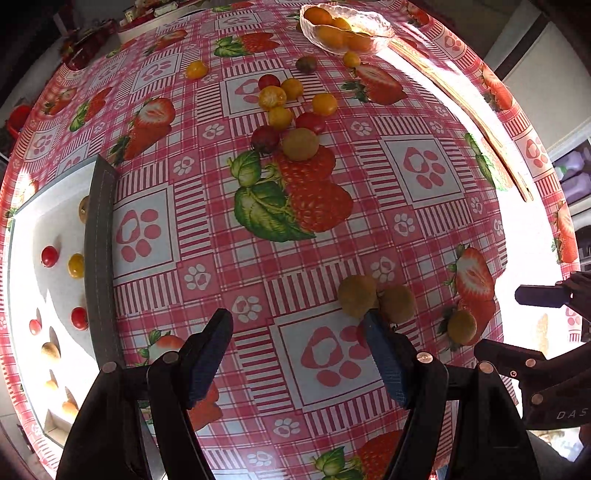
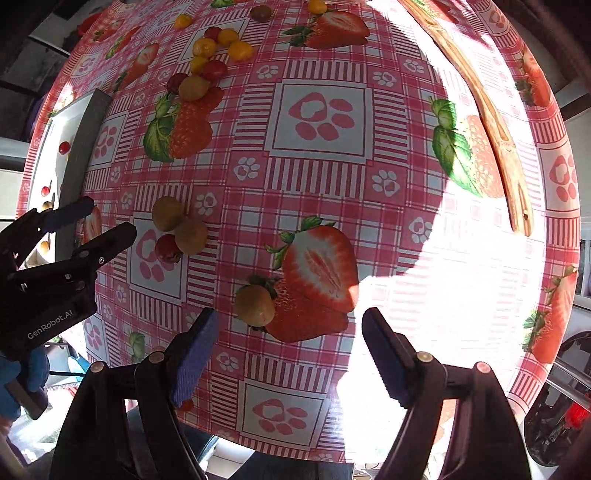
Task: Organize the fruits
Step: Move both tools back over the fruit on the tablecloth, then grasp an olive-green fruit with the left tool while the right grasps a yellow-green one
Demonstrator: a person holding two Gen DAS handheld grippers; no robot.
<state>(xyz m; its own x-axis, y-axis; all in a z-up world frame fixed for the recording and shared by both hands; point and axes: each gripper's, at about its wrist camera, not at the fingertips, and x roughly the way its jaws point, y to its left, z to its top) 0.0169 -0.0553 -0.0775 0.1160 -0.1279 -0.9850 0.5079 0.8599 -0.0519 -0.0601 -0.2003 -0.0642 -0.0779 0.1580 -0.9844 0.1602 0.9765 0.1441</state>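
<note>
Your left claw (image 1: 299, 354) carries the white lettering "GenRobot.AI" on its black body, readable in the right wrist view; in the left wrist view the body of your right claw (image 2: 286, 354) shows only the letters "DAS" before the frame cuts them off. No other writing can be read.

Both claws hang wide open over the bench (image 1: 424, 229) and hold nothing. Its pink plaid oilcloth is printed with strawberries and paw marks.

Just ahead of your left claw's right finger sit two dull yellow-green round fruits (image 1: 356, 295), touching each other, with a small red tomato (image 2: 168, 248) beside them. A third yellow-green fruit (image 2: 254, 305) lies alone on a printed strawberry, just ahead of your right claw and nearer its left finger.

Farther up the bench a loose cluster of small red, yellow and orange tomatoes (image 1: 291, 110) lies scattered. Beyond it stands a clear glass bowl (image 1: 384, 27) holding orange fruits.

At the left edge a white tray with a grey rim (image 1: 99, 251) holds several small red and yellow fruits, well apart from one another. Along the sunlit right edge lie wooden tongs (image 2: 495, 122).
</note>
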